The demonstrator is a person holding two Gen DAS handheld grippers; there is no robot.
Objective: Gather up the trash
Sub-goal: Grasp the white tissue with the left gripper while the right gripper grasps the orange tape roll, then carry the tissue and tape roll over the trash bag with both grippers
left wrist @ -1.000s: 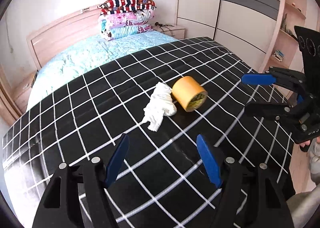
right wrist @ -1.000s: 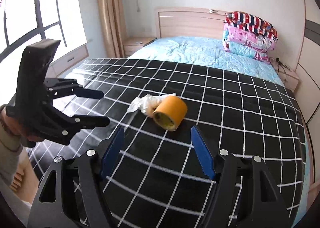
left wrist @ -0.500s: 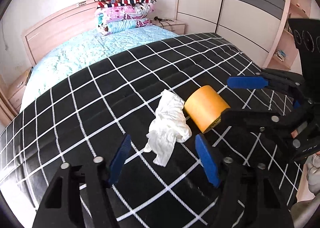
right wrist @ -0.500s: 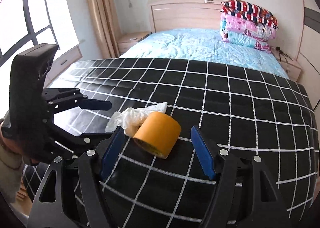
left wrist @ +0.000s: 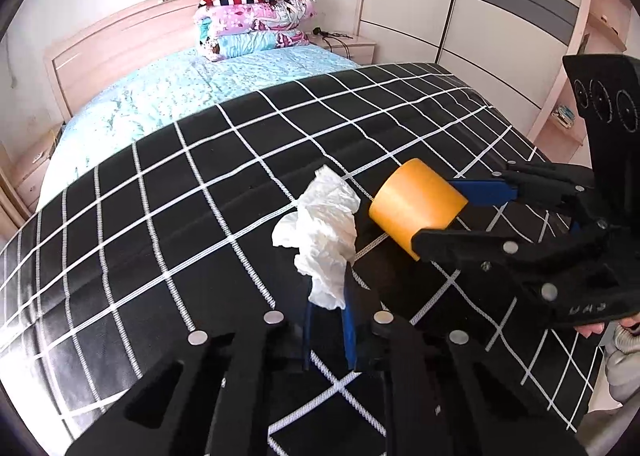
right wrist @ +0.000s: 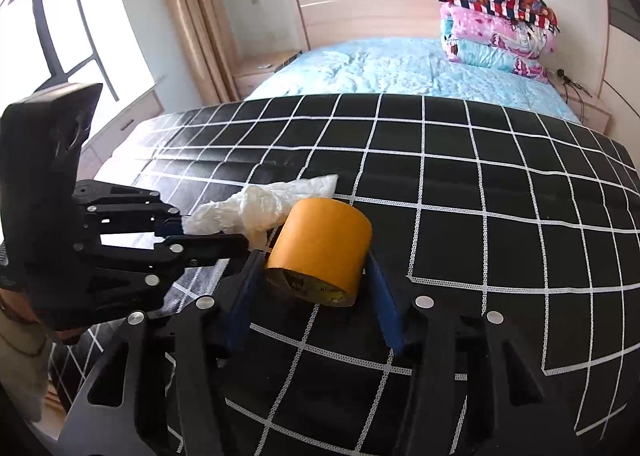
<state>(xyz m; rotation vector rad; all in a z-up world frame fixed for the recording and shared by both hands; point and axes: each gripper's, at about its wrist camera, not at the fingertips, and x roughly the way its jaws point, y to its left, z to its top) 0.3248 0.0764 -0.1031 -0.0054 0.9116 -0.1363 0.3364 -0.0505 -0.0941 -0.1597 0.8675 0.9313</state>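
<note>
A bed (left wrist: pixel 168 103) fills both views, its near part covered by a black sheet with a white grid (left wrist: pixel 140 215) and its far part by a pale blue quilt (right wrist: pixel 400 63). A stack of folded blankets (left wrist: pixel 256 11) sits at the headboard.

The left wrist view alone shows a wardrobe with grey bands (left wrist: pixel 460 7) to the right of the bed. The right wrist view alone shows a window (right wrist: pixel 60 27) and beige curtains (right wrist: pixel 192 15) on the opposite side.

On the grid sheet, near its middle, stands a roll of orange tape (right wrist: pixel 320 244) lying on its side, with a crumpled white tissue (left wrist: pixel 324 228) just beside it and touching it.

Left claw (left wrist: pixel 326 320): the blue fingers stand close together, pinching the near tail of the tissue between them. The right wrist view confirms this from the side, the tissue (right wrist: pixel 260 203) running into the left claw (right wrist: pixel 188 232) at its tip.

Right claw (right wrist: pixel 316 296): the fingers are partly apart and sit one on each side of the tape roll, each finger against or just beside the roll's wall. Whether they press on it cannot be told. The left wrist view shows the same claw (left wrist: pixel 456 215) from the side, one blue finger above the roll (left wrist: pixel 416 203) and one black arm across its lower edge. Only the right wrist view shows the printed end face of the roll.
</note>
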